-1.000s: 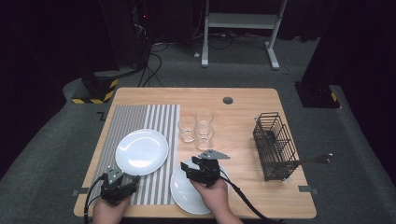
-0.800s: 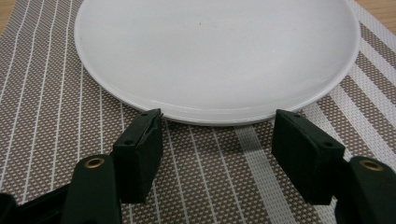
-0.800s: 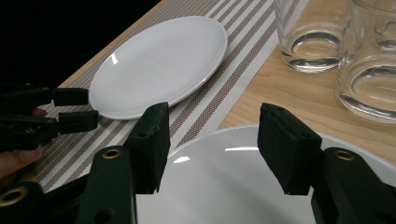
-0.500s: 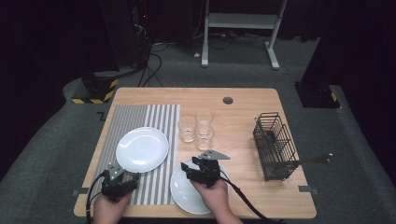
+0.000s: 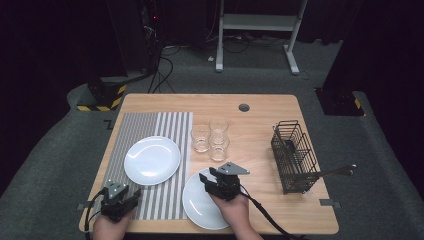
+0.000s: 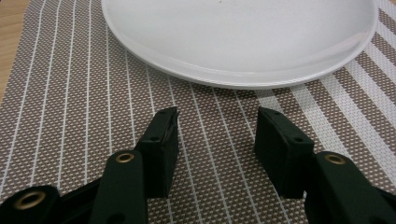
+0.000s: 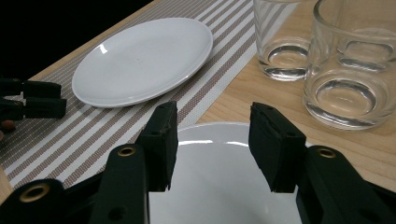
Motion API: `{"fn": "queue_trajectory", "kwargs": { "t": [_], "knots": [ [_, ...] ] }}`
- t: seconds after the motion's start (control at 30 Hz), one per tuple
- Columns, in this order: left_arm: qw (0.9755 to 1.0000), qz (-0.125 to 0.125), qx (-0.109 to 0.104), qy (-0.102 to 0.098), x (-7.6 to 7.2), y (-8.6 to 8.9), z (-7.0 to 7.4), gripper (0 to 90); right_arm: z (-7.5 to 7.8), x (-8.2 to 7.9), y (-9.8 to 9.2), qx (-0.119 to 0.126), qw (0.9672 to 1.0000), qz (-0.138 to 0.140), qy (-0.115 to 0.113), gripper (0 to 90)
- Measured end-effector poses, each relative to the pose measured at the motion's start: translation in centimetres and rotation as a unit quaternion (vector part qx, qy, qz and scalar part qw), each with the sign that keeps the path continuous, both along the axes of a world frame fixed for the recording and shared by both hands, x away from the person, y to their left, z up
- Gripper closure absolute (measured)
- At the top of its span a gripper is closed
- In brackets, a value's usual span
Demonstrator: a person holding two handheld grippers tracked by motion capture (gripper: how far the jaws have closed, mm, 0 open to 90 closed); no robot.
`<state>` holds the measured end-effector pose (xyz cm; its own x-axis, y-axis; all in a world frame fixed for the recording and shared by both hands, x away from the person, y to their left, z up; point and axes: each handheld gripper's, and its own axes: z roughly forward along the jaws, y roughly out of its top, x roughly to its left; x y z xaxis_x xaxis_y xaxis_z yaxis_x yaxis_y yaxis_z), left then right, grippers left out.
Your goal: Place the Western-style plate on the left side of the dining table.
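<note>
A white plate [image 5: 151, 160] lies on the striped placemat [image 5: 145, 125]. A second white plate [image 5: 202, 205] sits at the table's near edge, beside the mat. My left gripper [image 5: 129, 196] hovers low over the mat just short of the far plate [image 6: 238, 32]. Its jaws have just been closing but stand open [image 6: 217, 116] with nothing between them. My right gripper [image 5: 209, 179] is over the near plate [image 7: 224, 182], aimed toward the mat. Its jaws have also been closing and stand open [image 7: 212, 112] around nothing. In the right gripper view the left gripper [image 7: 32, 100] shows at the left edge.
Three empty glasses [image 5: 210, 137] stand together mid-table, close ahead of the right gripper [image 7: 345, 79]. A black wire basket [image 5: 294, 155] stands at the right, with metal utensil handles [image 5: 335, 171] sticking out past the table's edge. A round hole [image 5: 244, 107] sits near the far edge.
Both hands and both plates keep their places. The left gripper's jaws look a little narrower than before.
</note>
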<state>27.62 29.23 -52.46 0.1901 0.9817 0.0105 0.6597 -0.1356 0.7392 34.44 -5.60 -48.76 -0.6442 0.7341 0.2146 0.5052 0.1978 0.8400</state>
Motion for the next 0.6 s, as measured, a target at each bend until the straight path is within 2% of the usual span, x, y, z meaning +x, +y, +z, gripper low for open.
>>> {"fn": "queue_trajectory", "kwargs": {
  "t": [0.1, 0.2, 0.37, 0.43, 0.6],
  "knots": [
    [1.0, -0.002, 0.001, 0.004, 0.1, 0.0, 0.1, 49.9, 0.2, -0.1, -0.2, 0.002, 1.0, 0.0, -0.006, 52.4],
    [1.0, 0.005, 0.001, 0.001, 0.1, 0.4, 0.0, 50.7, 0.4, -0.3, -0.4, 0.005, 0.9998, 0.001, -0.017, 52.7],
    [1.0, 0.001, 0.002, -0.004, 0.0, 0.4, 0.0, 53.7, 0.8, -0.5, -0.7, 0.003, 0.9995, -0.001, -0.033, 52.6],
    [1.0, 0.001, 0.0, -0.005, -0.1, 0.4, -0.1, 55.0, 1.1, -0.6, -1.0, 0.0, 0.9985, -0.004, -0.055, 52.6],
    [1.0, 0.001, -0.001, -0.005, -0.1, 0.3, 0.0, 57.7, 1.5, -0.5, -1.5, -0.001, 0.9974, -0.005, -0.072, 52.7]
  ]
}}
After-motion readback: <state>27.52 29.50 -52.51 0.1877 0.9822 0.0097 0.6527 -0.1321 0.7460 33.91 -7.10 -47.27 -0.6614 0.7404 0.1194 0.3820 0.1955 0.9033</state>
